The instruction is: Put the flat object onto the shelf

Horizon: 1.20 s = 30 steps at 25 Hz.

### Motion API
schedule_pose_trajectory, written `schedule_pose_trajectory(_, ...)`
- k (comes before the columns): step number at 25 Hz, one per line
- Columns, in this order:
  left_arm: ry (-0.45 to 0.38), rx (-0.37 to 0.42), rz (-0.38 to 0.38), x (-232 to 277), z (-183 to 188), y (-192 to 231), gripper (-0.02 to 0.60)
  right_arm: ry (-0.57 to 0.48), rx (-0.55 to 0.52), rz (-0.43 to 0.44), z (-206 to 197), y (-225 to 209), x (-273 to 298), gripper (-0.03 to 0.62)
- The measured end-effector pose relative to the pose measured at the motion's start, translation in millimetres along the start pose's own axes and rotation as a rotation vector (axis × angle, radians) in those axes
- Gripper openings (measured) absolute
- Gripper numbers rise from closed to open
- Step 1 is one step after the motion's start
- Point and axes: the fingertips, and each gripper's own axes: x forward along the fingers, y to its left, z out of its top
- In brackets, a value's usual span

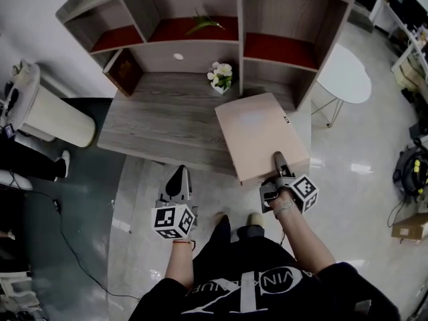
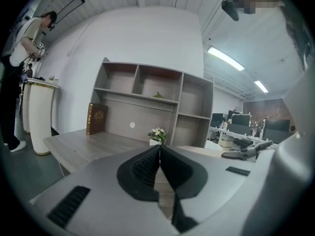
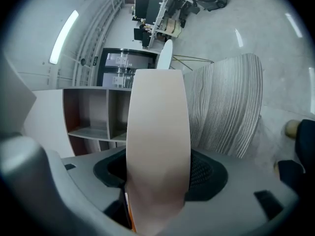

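The flat object [image 1: 257,136] – a pale, pinkish-tan slab like a thin box – sits over the right front corner of the desk [image 1: 160,119], its near edge hanging past the desk's edge toward the person. The right gripper [image 1: 279,169] has it by the middle of that near edge. In the right gripper view the slab [image 3: 157,146] fills the gap between the jaws, which stand wide and appear clamped on its two faces. From that grip the object's long axis runs straight away from the hand toward the shelf [image 1: 239,19] at the back of the desk, so the push I would expect is forward and upward along that line. The lower right compartment, with its red floor, lies just beyond the far edge. A small pot of white flowers [image 1: 221,77] stands near the far left corner – something to steer clear of. The left gripper [image 1: 179,179] hangs off to the side in front of the desk, well apart from the slab, its jaws pressed together on nothing, so the right hand is the one placed to finish the job.
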Motion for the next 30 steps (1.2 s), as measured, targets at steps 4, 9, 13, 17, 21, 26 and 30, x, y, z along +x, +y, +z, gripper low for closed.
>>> schedule_pose_trajectory(4, 0.004, -0.005, 0.007, -7, -4, 3, 0.005, 0.035, 0.014, -0.068, -2, -12, 4, 0.324)
schedule_pose_trajectory(9, 0.011, -0.022, 0.024, -16, -9, 8, 0.005, 0.087, 0.019, -0.192, -9, -30, 7, 0.348)
schedule_pose_trajectory(13, 0.015, -0.031, 0.035, -22, -13, 13, 0.005, 0.158, 0.048, -0.309, -18, -49, 5, 0.370)
schedule_pose_trajectory(17, 0.020, -0.038, 0.042, -27, -16, 17, 0.005, 0.188, 0.061, -0.362, -23, -63, 1, 0.359)
schedule_pose_trajectory(21, 0.019, -0.045, 0.044, -28, -17, 21, 0.005, 0.190, 0.055, -0.379, -25, -68, -2, 0.325)
schedule_pose_trajectory(26, 0.027, -0.053, 0.020, -24, -21, 16, 0.005, 0.181, 0.067, -0.360, -24, -65, -7, 0.325)
schedule_pose_trajectory(30, 0.033, -0.056, -0.010, -16, -24, 9, 0.005, 0.187, 0.067, -0.335, -25, -57, -16, 0.302)
